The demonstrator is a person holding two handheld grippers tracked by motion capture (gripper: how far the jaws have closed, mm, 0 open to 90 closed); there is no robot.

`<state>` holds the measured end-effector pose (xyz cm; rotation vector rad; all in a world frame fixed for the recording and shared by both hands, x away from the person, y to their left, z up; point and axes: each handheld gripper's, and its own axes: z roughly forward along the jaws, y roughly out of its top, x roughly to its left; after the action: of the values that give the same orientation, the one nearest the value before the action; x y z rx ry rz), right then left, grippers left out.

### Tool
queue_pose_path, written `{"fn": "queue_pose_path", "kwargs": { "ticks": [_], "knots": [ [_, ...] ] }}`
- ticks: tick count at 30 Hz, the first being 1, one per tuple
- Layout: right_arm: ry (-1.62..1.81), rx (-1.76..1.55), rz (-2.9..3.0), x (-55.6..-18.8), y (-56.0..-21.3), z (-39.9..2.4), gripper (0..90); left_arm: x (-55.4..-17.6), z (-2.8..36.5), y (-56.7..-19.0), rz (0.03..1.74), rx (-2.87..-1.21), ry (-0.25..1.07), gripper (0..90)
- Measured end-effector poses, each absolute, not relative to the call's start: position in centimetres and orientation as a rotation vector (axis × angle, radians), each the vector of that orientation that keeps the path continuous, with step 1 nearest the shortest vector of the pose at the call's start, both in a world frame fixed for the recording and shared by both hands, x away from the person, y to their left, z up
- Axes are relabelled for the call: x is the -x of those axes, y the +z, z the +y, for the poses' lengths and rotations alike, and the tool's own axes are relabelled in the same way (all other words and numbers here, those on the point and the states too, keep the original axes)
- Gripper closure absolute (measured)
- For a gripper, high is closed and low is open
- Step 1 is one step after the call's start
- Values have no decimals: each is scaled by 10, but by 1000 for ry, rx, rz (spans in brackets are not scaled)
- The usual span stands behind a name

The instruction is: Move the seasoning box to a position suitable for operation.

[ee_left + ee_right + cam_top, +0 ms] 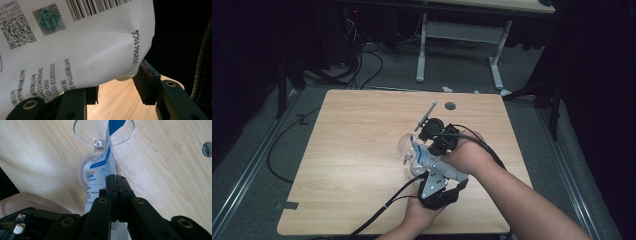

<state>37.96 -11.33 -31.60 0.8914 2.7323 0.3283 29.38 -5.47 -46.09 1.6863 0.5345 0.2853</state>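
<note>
A white pouch (432, 162) with blue print and a barcode (87, 45) is held over the wooden table between both grippers. My right gripper (428, 145) is shut on the pouch's thin edge (100, 170), jaws pressed together (116, 178). The pouch's blue upper end points into the mouth of a clear cup (403, 144), seen from above in the right gripper view (120, 135). From the table's near side, my left gripper (439, 170) holds the bulging lower part of the pouch. Its jaws (117, 77) stand half apart, one on each side.
The light wooden table (357, 150) has a round hole (450, 105) near its far edge, also seen as the hole (207, 149) in the right gripper view. Beyond it are a white desk frame (494, 55) and cables (362, 65) on the grey floor.
</note>
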Motion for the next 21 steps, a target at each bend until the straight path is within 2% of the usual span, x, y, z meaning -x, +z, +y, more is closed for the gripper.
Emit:
{"fn": "queue_pose_path", "kwargs": {
  "ticks": [21],
  "knots": [
    [319, -888, 2734, -379, -316, -113, 900, -294, -56, -460, 531, -1688, 284, 585]
  ]
}}
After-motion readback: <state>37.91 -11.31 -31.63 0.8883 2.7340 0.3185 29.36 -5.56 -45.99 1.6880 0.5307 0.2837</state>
